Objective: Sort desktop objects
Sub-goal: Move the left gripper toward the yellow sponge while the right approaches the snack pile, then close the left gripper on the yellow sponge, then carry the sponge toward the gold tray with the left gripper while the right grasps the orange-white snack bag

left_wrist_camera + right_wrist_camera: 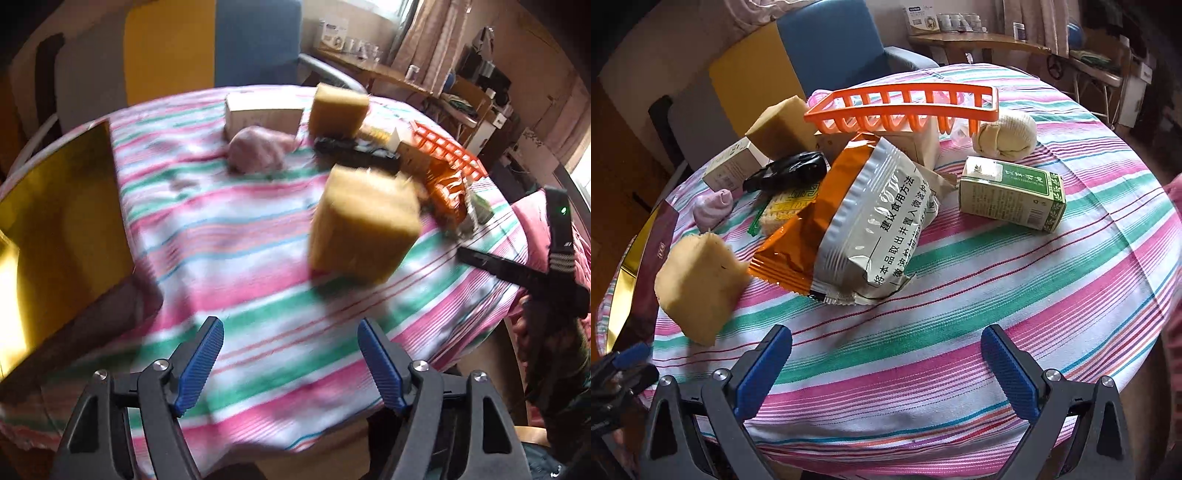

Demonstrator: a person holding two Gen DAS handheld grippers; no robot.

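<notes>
A yellow sponge block [364,225] sits tilted and blurred on the striped cloth, ahead and to the right of my left gripper [290,326]. That gripper is open with nothing between its blue pads. The same block [698,284] shows at the left of the right wrist view. My right gripper [886,332] stands wide open over bare cloth, short of an orange and silver snack bag [871,225]. A second sponge [783,127], a pink sock ball [713,208], a black object [790,170], a green box [1012,195] and a cream rolled sock [1004,136] lie around.
An orange plastic basket [905,107] stands behind the snack bag. A gold-lined open box [55,221] sits at the table's left edge. A white carton [262,114] lies at the back. A blue and yellow chair [255,40] stands beyond the round table [960,332].
</notes>
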